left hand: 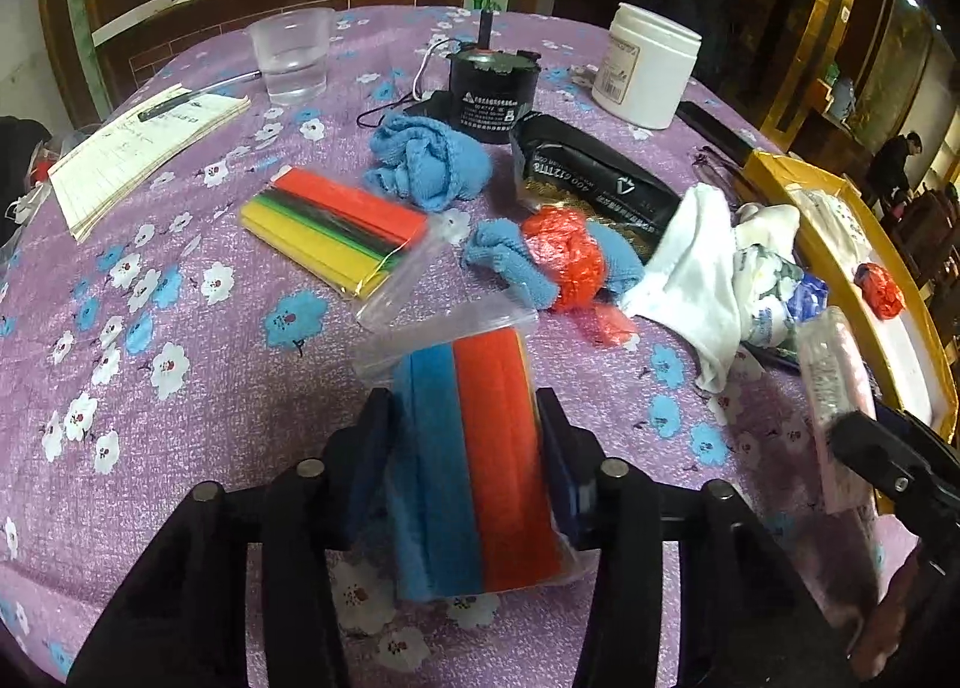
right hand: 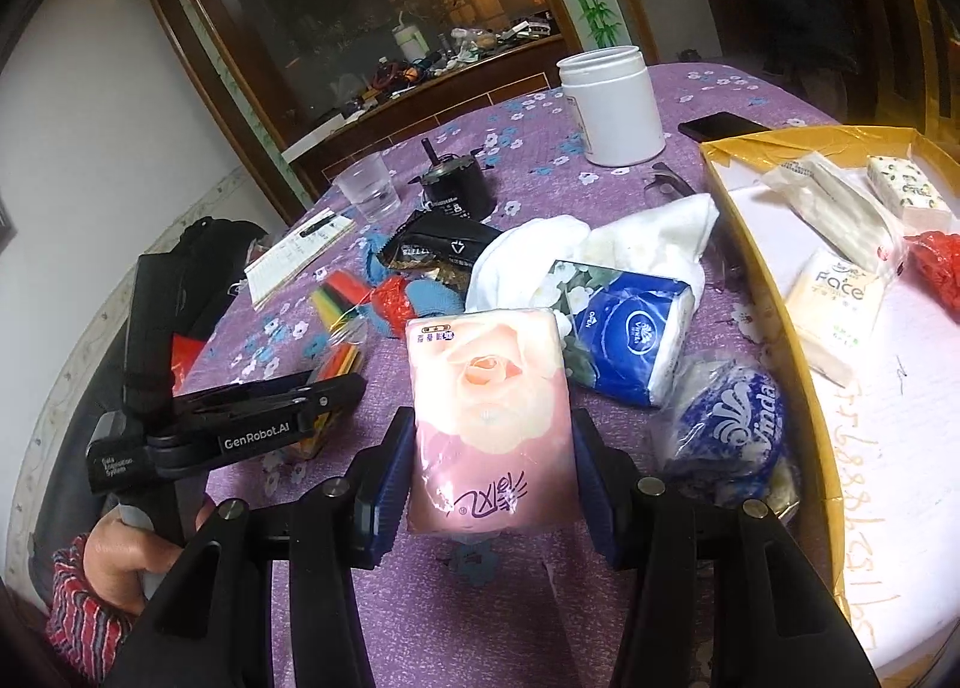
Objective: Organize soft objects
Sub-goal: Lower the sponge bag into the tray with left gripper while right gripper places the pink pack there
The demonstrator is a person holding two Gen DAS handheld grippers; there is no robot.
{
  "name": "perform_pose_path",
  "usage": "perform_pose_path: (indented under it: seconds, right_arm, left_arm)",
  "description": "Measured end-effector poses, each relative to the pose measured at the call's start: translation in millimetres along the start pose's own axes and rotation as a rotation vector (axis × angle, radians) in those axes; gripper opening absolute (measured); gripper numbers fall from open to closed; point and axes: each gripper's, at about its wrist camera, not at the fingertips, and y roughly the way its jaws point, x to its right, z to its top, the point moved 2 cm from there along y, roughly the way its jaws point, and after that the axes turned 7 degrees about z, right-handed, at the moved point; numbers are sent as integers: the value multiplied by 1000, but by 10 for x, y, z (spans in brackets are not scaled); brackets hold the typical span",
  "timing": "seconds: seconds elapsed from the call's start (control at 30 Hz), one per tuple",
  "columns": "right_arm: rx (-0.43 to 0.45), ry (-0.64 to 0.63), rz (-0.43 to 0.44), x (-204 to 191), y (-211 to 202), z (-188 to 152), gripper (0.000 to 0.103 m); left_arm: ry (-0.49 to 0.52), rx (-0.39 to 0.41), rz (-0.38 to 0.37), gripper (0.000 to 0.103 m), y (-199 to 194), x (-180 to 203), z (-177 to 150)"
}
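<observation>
My left gripper (left hand: pixel 465 448) is shut on a clear bag of blue and orange soft sheets (left hand: pixel 480 496), its pads pressing both long sides just above the purple tablecloth. My right gripper (right hand: pixel 492 448) is shut on a pink rose-print tissue pack (right hand: pixel 486 388), held upright beside a yellow cardboard box (right hand: pixel 780 298). Inside the box lie several tissue packs and a red plastic bundle (right hand: pixel 936 268). On the table lie a second bag of coloured sheets (left hand: pixel 336 226), a blue cloth (left hand: pixel 426 160), a white cloth (left hand: pixel 702 274) and two blue tissue packs (right hand: pixel 630 328).
At the back of the table stand a plastic cup (left hand: pixel 291 58), a black motor (left hand: pixel 492 88) and a white jar (left hand: pixel 648 64). A notepad (left hand: pixel 138 148) lies at the left, a black snack bag (left hand: pixel 600 172) in the middle and a phone (right hand: pixel 720 125) by the box. People stand behind.
</observation>
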Motion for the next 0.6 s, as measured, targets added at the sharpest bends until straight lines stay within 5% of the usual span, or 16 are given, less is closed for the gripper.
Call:
perform_pose_path:
  seconds: [0.6]
  right_arm:
    - [85, 48, -31, 236, -345, 168, 51]
  left_arm:
    - [86, 74, -249, 43, -498, 864, 249]
